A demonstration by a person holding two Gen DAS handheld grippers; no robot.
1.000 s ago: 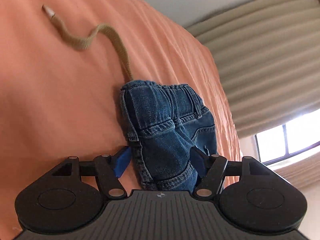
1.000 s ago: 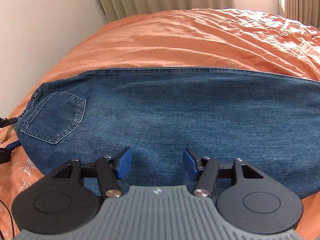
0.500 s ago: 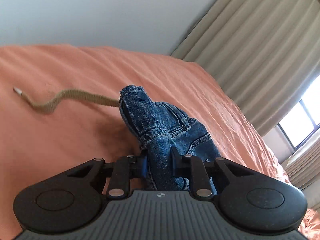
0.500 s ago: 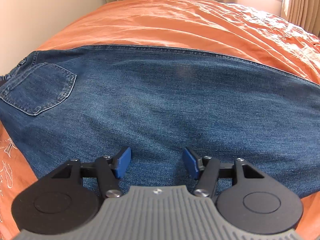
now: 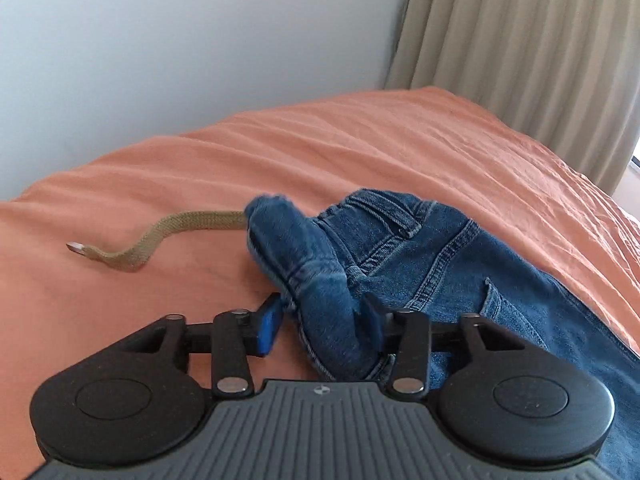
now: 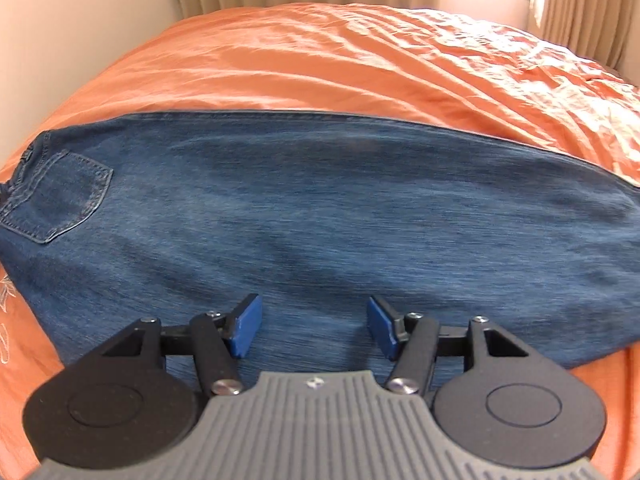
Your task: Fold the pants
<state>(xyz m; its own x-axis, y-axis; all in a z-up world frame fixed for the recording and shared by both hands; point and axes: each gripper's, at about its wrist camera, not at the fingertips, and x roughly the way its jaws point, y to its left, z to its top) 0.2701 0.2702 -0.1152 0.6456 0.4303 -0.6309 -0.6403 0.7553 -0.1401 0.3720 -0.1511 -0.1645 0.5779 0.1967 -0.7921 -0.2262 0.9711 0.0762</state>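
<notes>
Honestly, the left gripper [image 5: 320, 322] is opening right around a bunched-up hump of the jeans [image 5: 432, 264] at the waistband, so that wad could flop loose and wreck the fold, or the tan drawstring [image 5: 160, 232] snags. The right gripper [image 6: 314, 326] hovers spread and empty over the flat leg. The pants lie across a rumpled orange bed [image 6: 360, 60], with a plain wall and beige curtains [image 5: 520, 48] behind.

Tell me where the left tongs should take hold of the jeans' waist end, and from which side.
Grip the bunched waistband fold that stands up off the bedspread, coming in from the near side. That ridge is raised and already lies between the opening left tongs, whereas the flat leg offers no edge.
</notes>
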